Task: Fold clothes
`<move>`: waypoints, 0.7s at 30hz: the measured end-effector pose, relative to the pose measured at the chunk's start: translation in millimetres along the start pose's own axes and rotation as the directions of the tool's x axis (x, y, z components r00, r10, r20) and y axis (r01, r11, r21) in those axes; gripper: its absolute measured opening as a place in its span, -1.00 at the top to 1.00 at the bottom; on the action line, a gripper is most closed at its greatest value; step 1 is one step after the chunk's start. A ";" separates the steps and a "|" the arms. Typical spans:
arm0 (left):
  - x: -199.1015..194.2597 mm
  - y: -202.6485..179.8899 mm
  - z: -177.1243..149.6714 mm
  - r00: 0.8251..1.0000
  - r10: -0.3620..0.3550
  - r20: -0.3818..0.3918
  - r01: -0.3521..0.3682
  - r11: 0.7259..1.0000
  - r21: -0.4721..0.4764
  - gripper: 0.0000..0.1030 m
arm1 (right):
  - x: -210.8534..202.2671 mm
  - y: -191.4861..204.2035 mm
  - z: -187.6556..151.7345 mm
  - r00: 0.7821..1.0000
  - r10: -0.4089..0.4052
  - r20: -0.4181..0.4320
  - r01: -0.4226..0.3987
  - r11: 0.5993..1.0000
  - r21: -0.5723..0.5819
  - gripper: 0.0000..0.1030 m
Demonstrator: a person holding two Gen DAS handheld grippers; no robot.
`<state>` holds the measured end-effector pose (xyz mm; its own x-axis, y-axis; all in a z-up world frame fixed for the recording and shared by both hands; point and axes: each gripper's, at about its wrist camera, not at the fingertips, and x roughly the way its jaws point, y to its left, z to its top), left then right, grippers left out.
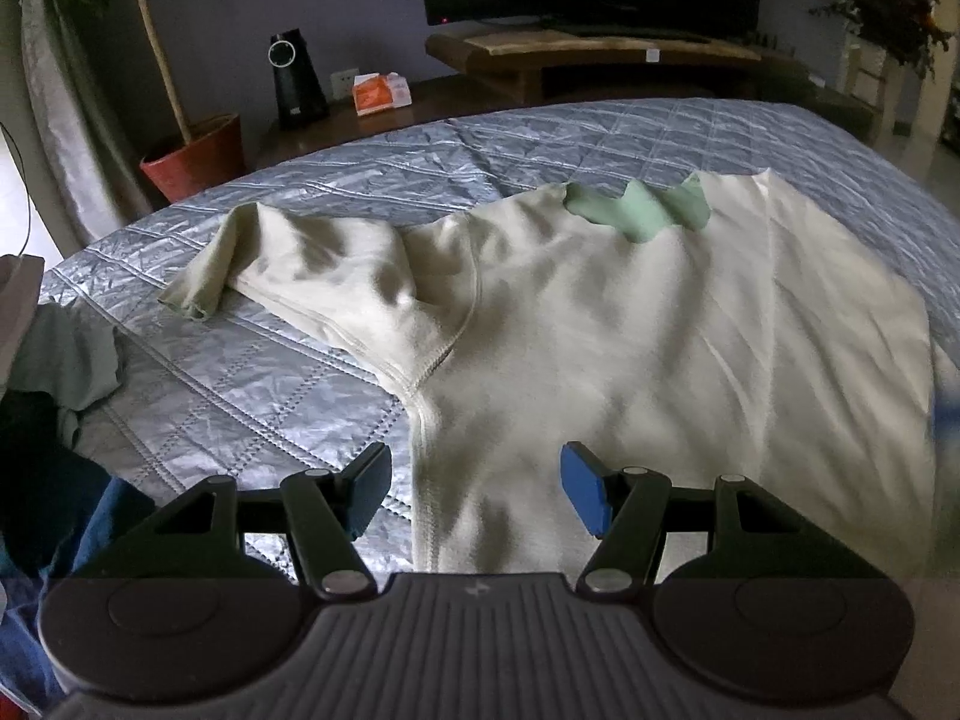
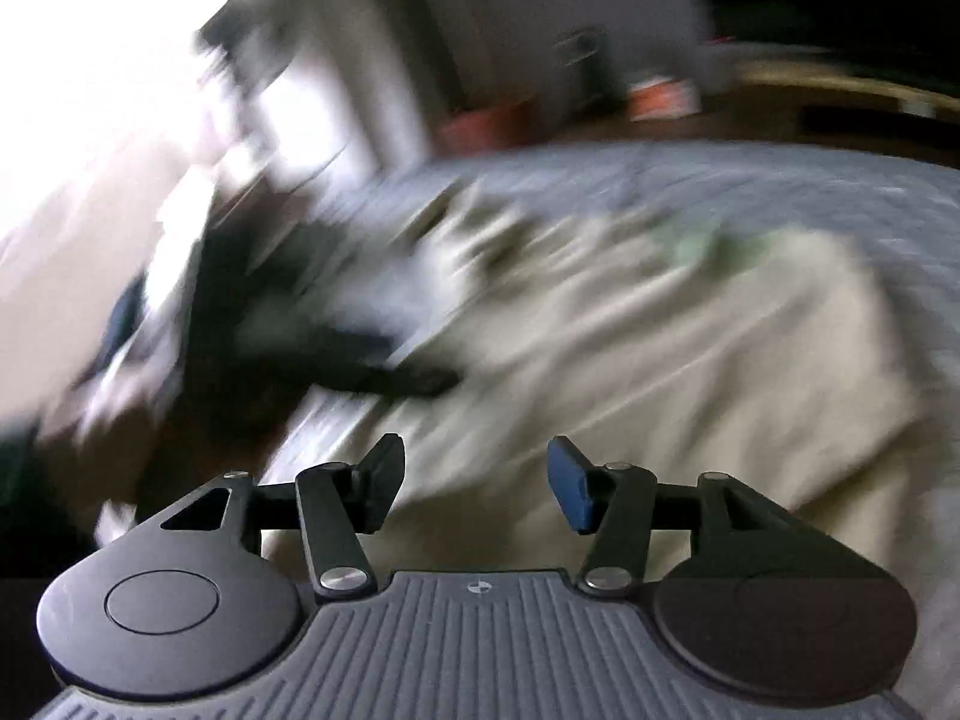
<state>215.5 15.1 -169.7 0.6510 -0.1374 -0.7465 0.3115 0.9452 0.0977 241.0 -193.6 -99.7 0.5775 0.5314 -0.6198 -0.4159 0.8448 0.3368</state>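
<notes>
Cream shirt (image 1: 630, 324) lies collar away (sleeve leftward); both hand-held grippers (image 1: 474, 495) (image 2: 476, 483) gape, empty.

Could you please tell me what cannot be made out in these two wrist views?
- Right wrist view: motion blur smears the cream shirt; the dark shape left of it is unidentifiable.
- Left wrist view: the cream shirt's right sleeve and hem are cut off by the frame edge and the open left gripper.
- The dark clothes pile is cropped and shadowed.
</notes>
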 end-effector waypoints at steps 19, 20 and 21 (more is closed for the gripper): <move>5.2 -27.1 -4.2 0.999 -0.035 0.002 0.034 0.993 0.113 -0.23 | 77.2 -156.7 66.7 0.919 -0.382 -0.099 0.390 0.918 0.078 0.89; 5.5 -27.3 -4.1 0.999 -0.033 0.002 0.033 0.993 0.111 -0.25 | 76.2 -158.7 67.0 0.915 -0.391 -0.096 0.399 0.913 0.085 0.89; 5.7 -27.8 -4.0 1.000 -0.030 0.004 0.029 0.993 0.112 -0.26 | 75.1 -160.5 67.2 0.911 -0.402 -0.093 0.410 0.908 0.090 0.89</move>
<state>207.8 -10.8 -179.3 0.6440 -0.1667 -0.7466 0.4057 0.9019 0.1486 398.4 -285.0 -152.7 0.6278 0.1386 -0.7660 -0.0779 0.9903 0.1154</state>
